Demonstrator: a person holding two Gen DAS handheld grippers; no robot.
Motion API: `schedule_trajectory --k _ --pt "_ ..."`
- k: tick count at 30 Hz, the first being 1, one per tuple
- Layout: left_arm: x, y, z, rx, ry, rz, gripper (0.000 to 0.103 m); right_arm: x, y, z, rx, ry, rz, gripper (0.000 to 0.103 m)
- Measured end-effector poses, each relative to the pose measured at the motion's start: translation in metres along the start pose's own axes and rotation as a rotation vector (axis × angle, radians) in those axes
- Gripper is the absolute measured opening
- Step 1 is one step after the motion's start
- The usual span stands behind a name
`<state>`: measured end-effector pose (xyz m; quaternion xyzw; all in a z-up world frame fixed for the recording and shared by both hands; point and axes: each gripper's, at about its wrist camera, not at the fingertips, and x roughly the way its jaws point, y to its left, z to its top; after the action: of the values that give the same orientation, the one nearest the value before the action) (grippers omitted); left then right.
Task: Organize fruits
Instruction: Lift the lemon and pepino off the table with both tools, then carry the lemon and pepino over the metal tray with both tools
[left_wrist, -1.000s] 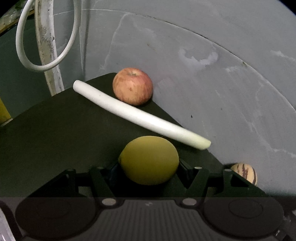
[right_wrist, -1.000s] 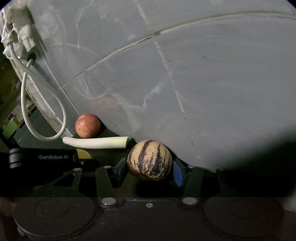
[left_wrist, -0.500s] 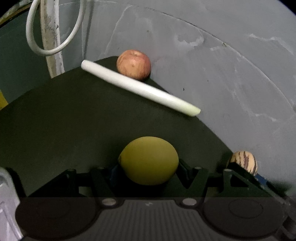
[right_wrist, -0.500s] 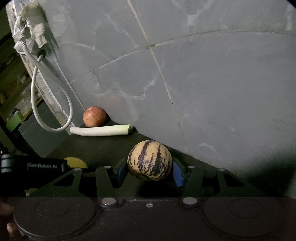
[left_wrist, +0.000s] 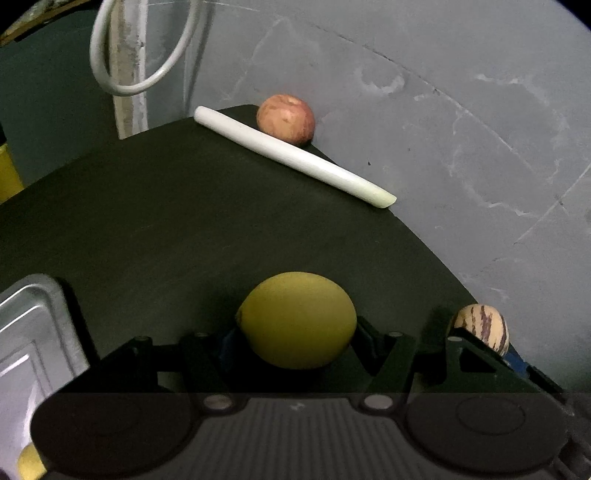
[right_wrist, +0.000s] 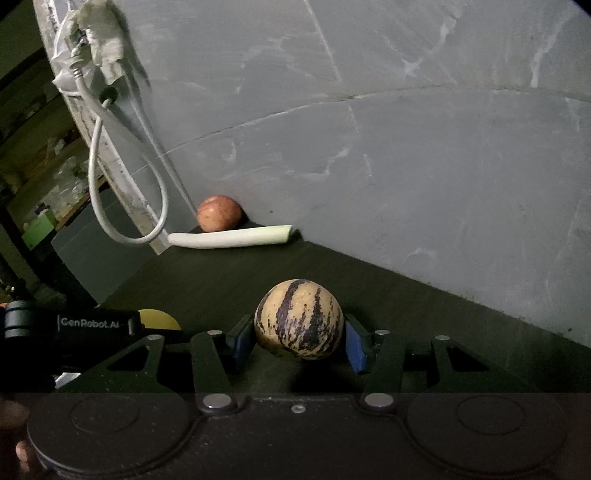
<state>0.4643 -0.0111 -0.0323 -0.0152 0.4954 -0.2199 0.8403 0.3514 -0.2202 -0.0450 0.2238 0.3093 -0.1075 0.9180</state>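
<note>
My left gripper (left_wrist: 297, 332) is shut on a yellow lemon (left_wrist: 297, 319), held above the dark table (left_wrist: 166, 221). My right gripper (right_wrist: 299, 339) is shut on a striped pepino melon (right_wrist: 298, 319); that melon also shows at the right edge of the left wrist view (left_wrist: 482, 326). A red apple (left_wrist: 286, 123) and a white leek stalk (left_wrist: 291, 157) lie at the table's far corner against the wall; both also show in the right wrist view, the apple (right_wrist: 218, 213) behind the leek (right_wrist: 232, 237). The left gripper's body (right_wrist: 74, 326) shows at the left of the right wrist view.
A metal tray (left_wrist: 33, 332) sits at the near left of the table, with a yellow fruit (left_wrist: 29, 463) partly visible in it. A grey wall (left_wrist: 443, 129) bounds the table at the back and right. A white cable loop (left_wrist: 144, 48) hangs at the wall's corner.
Both grippers have drawn back from the far corner with their fruits still held; the apple and leek look smaller and farther. The metal tray has come into the left wrist view.
</note>
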Motion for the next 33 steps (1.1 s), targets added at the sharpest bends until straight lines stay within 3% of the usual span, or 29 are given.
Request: schedule_trajectory --k 14,25,33 --pt "-0.059 0.050 -0.011 -0.096 -0.085 0.032 0.066 -0.024 0.056 -0.009 -0.071 0.000 0.087 0.052" --pt "-0.113 0.127 -0.026 -0.215 -0.163 0.135 0.066 -0.022 0.121 -0.026 -0.178 0.046 0.207 0.052" --pt "-0.130 0.182 -0.042 -0.289 -0.165 0.196 0.066 0.002 0.166 -0.026 -0.323 0.119 0.303 0.052"
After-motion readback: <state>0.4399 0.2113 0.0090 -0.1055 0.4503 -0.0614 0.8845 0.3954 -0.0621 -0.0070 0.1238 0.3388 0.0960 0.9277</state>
